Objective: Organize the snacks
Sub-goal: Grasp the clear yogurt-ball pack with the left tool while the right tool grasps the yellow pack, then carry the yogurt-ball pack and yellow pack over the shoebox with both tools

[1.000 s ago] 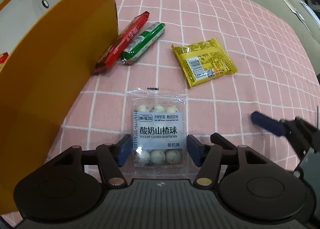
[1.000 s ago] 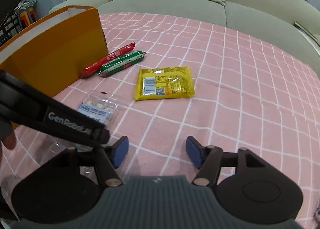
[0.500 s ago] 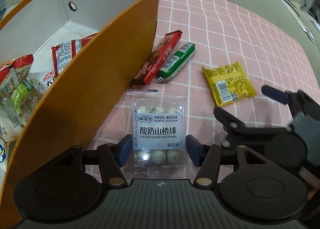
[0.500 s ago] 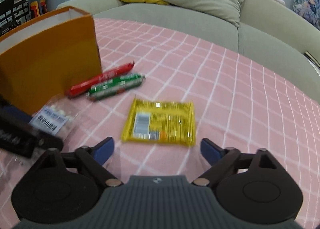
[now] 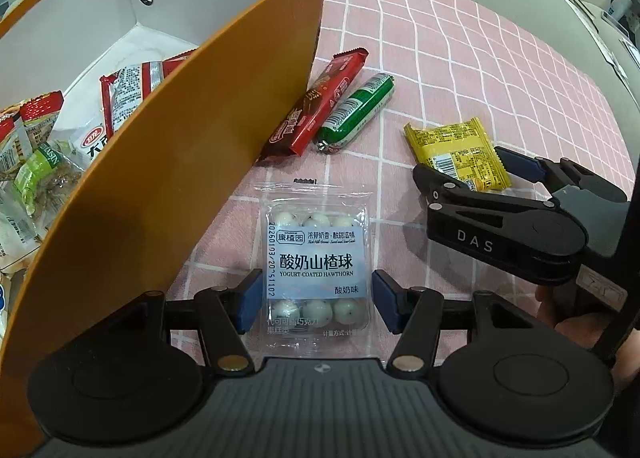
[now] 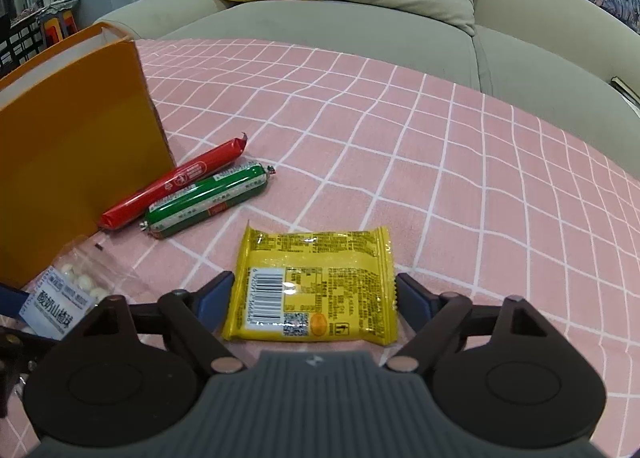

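Now I have the right gripper (image 6: pixel 314 300) straddling the yellow packet (image 6: pixel 316 286), jaws closing, pads not yet on it. Left gripper (image 5: pixel 316 300) stands wide around the hawthorn pack (image 5: pixel 316 262), just beside the orange box (image 5: pixel 160 146).
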The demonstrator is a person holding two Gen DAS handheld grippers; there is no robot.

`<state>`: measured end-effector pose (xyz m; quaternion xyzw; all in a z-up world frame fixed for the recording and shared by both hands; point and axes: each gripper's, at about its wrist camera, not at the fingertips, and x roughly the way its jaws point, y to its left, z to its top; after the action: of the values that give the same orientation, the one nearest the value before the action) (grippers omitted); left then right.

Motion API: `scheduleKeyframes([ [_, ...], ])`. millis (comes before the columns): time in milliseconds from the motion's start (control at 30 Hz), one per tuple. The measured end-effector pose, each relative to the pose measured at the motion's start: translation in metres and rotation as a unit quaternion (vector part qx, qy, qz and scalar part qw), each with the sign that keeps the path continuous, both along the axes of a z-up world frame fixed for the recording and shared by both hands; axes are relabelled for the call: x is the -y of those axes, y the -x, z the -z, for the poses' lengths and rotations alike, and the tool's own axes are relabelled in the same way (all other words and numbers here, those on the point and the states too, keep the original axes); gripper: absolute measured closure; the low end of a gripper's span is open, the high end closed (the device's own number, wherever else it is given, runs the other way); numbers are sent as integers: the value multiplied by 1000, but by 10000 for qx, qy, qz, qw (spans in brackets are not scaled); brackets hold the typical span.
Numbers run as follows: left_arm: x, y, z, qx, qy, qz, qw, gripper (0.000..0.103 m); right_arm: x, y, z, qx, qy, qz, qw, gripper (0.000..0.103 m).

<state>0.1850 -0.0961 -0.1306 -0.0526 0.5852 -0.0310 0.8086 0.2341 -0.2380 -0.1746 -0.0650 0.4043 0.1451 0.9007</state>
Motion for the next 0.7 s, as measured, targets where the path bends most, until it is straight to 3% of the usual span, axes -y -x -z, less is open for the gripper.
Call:
scheduleKeyframes([
  [100, 1, 0, 1, 6, 6, 38, 10000, 37, 0, 5, -2, 28, 23, -26, 10000, 41],
  [200, 2, 2, 2, 27, 10, 70, 10000, 37, -1, 10, -5, -42, 58, -64, 10000, 49],
  [433, -2, 17, -7, 137, 115, 186, 9997, 37, -2, 37, -11, -190, 115, -13, 9998, 50],
  [700, -3, 49, -35, 457, 328, 422, 9975, 37, -5, 94, -29, -300, 37, -90, 9995, 50],
])
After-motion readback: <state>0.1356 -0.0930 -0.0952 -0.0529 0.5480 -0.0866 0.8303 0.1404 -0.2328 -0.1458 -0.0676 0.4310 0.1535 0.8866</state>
